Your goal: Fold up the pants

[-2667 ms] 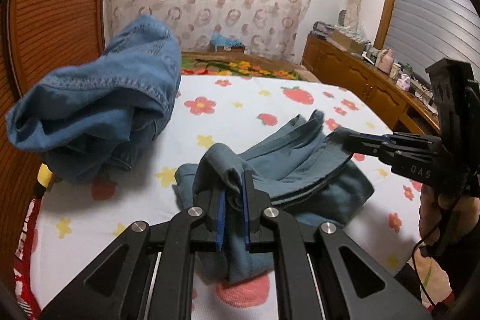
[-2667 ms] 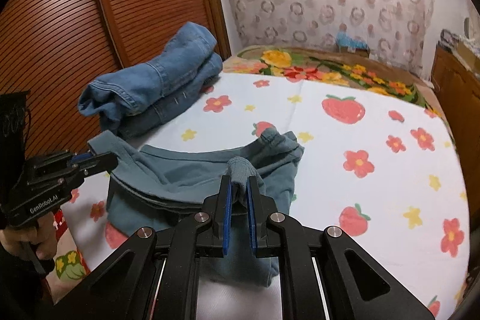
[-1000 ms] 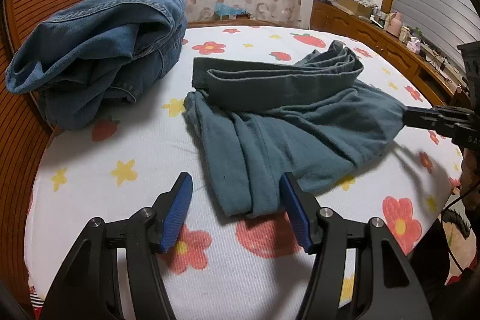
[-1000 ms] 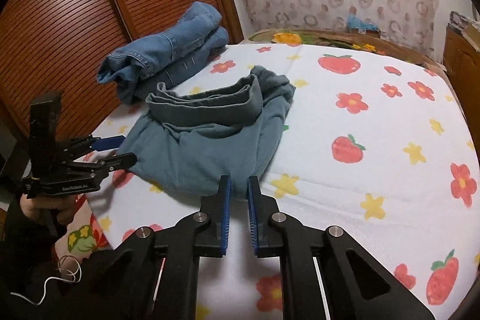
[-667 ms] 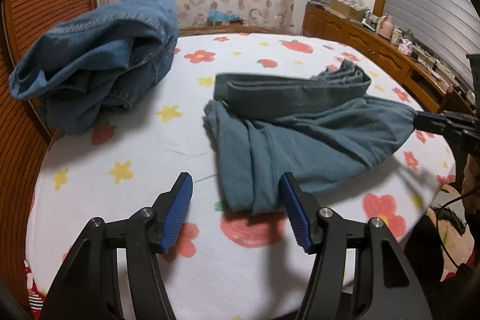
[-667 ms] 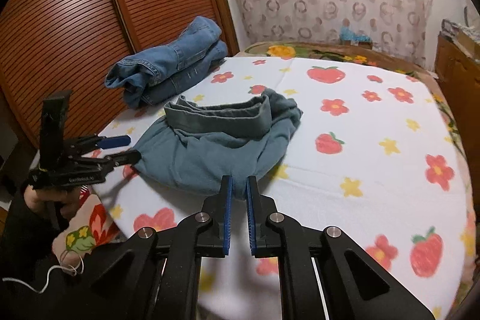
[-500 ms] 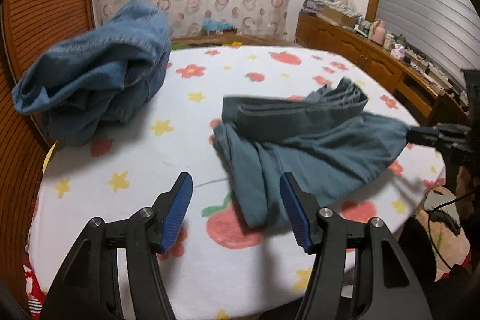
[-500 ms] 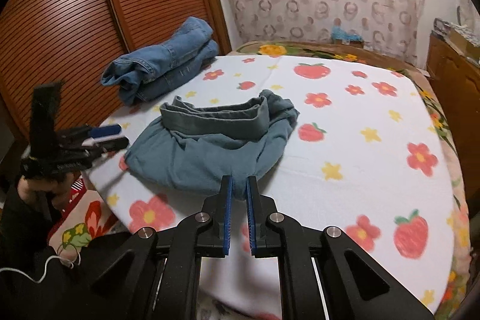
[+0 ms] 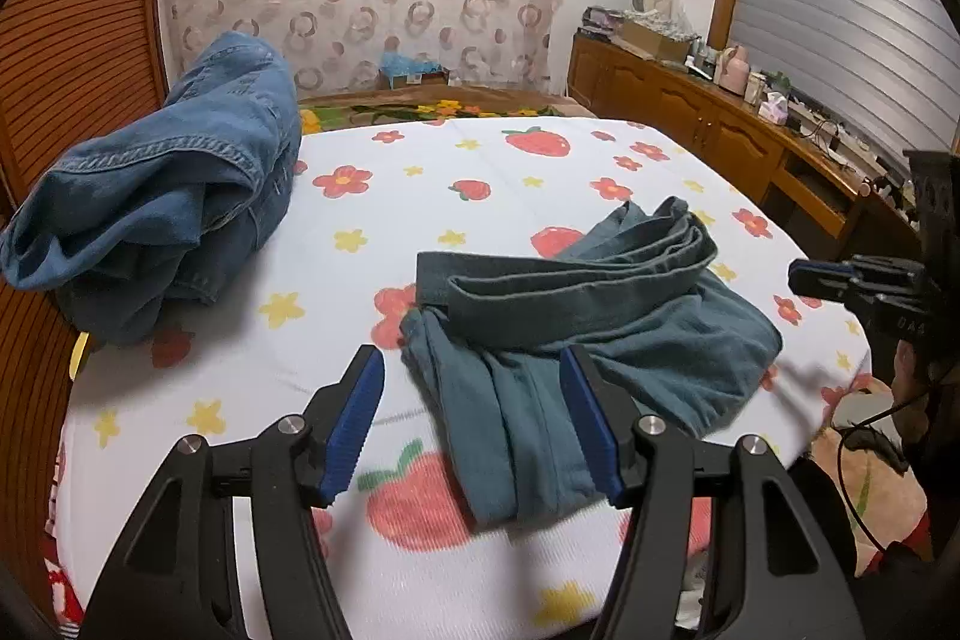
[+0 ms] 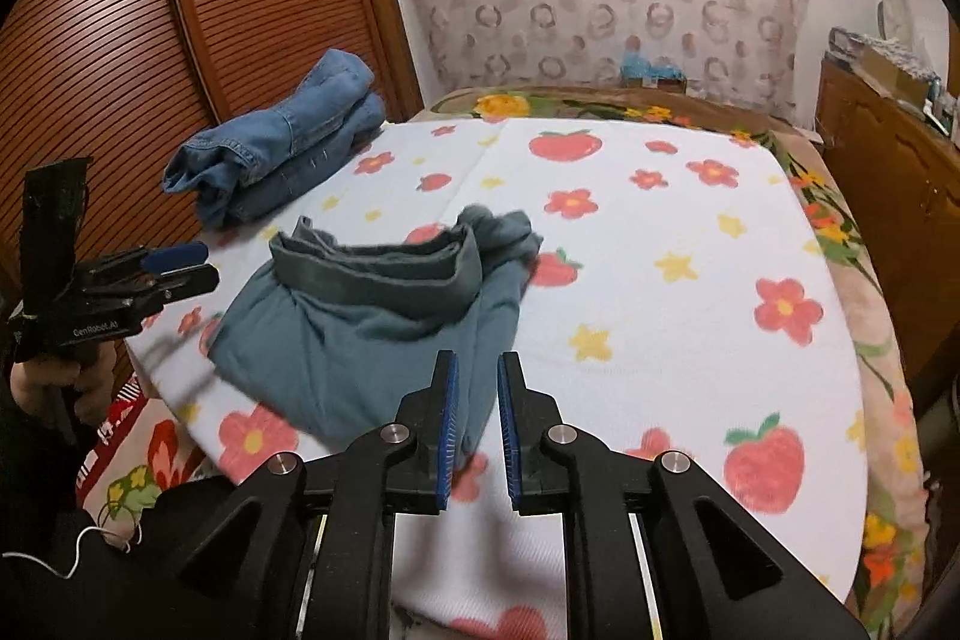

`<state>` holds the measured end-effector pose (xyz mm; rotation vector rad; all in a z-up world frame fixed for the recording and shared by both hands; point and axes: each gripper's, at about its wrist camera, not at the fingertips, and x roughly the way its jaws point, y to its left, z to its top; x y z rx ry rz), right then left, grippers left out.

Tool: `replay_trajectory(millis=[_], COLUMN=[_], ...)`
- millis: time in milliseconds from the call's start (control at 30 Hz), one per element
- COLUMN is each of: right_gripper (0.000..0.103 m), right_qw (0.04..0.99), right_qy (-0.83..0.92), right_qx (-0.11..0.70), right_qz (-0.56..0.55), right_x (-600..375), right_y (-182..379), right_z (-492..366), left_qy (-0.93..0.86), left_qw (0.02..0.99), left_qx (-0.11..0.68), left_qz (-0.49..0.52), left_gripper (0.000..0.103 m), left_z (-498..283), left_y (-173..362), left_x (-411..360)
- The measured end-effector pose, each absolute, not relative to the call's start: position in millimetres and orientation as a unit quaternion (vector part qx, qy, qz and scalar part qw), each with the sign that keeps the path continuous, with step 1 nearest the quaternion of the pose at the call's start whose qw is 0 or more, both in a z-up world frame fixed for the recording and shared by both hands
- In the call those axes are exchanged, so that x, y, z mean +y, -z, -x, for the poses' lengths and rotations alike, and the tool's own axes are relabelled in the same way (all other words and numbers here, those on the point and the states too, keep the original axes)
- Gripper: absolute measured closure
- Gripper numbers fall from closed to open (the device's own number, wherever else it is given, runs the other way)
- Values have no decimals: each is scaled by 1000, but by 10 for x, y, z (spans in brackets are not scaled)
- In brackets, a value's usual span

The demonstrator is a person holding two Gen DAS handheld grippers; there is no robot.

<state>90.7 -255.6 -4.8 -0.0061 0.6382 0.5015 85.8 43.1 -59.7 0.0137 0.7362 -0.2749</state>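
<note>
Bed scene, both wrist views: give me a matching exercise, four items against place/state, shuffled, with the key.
Items:
1. teal pants
2. denim jeans
3. left tool
4. right tool

Place/state:
A. bundled beside the slatted wooden doors
B. jaws wide apart, nothing gripped
C. lying folded near the bed's front edge, waistband uppermost
D. jaws narrowly apart, having just opened a little, nothing between them

Pairs: 1-C, 2-A, 3-B, 4-D
</note>
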Motion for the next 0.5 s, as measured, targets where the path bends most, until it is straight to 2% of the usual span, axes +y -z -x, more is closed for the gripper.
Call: replay_trajectory(millis=[133,333,500], right_gripper=[78,77,77], right_qw=[920,911,901], right_qy=[-241,-252,-267], right_qx=[307,325,337], right_qz=[14,39,65], right_x=[-2459,-2222,-2055], right_y=[54,188,252], right_z=[-1029,-1232,-1391], left_qy=[139,151,170], left_qw=[919,912,903], left_qx=[368,381,394], left_qz=[-10,-29,-31], left_gripper=[41,41,53], left_z=[-996,-1214,-1361], left_y=[641,725,802], left_x=[383,270,220])
